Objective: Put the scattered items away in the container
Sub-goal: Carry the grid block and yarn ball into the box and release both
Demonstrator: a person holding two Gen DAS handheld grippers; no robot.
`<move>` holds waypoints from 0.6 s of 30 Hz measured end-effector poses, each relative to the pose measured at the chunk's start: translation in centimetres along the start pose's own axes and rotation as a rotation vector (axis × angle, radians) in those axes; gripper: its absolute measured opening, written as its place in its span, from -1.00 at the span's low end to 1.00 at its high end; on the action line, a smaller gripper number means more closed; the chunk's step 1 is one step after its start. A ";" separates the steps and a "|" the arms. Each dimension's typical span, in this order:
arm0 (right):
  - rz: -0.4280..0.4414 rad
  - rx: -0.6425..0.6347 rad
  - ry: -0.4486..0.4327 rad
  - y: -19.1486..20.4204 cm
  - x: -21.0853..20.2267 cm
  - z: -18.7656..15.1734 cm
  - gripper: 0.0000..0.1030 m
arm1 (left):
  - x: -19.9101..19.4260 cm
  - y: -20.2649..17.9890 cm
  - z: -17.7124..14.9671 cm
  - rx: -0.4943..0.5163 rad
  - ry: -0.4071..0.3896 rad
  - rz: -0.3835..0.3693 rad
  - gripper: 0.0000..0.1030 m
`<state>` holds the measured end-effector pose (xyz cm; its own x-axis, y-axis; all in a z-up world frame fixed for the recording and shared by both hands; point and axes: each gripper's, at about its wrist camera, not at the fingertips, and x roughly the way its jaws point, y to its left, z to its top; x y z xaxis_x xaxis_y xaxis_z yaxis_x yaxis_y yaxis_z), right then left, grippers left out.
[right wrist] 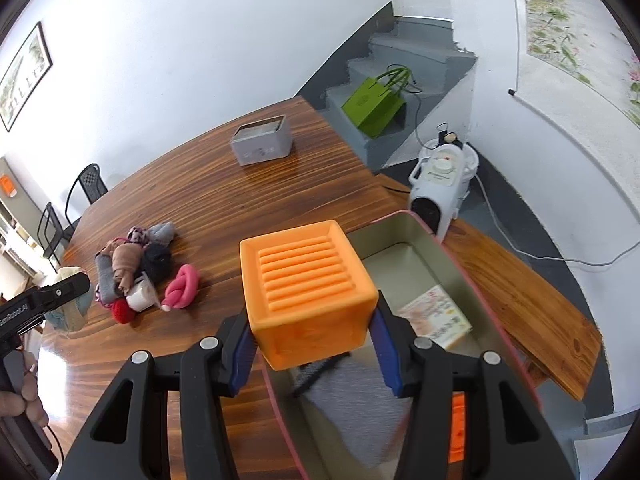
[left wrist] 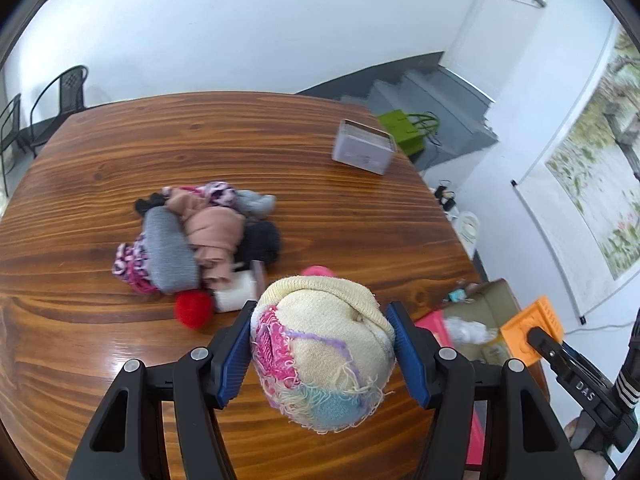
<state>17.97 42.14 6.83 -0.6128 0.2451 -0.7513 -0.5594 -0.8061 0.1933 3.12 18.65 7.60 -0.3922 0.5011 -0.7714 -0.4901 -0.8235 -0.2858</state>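
My left gripper is shut on a cream sock ball with pink and blue threads, held above the wooden table. Beyond it lies a pile of rolled socks with a red pompom, a white roll and a pink item. My right gripper is shut on an orange ribbed cube, over the near left corner of the pink-rimmed container. Inside the container lie a printed packet, grey cloth and an orange piece.
A grey tin box stands at the far side of the table. A wooden bench runs along the right of the table. Behind are grey stairs with a green bag, a white appliance and black chairs.
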 end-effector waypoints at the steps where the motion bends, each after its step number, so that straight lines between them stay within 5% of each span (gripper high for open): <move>1: -0.003 0.002 -0.005 -0.4 -0.2 0.1 0.08 | 0.1 -1.0 -0.1 0.013 0.001 -0.008 0.27; 18: -0.011 0.062 -0.027 -6.8 -0.8 1.2 0.29 | 1.4 -11.4 -2.3 0.126 0.034 -0.088 0.27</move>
<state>21.57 48.06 6.88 -0.6206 0.2694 -0.7364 -0.5995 -0.7683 0.2242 9.95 28.16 8.43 -0.3177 0.5585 -0.7663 -0.6160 -0.7359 -0.2809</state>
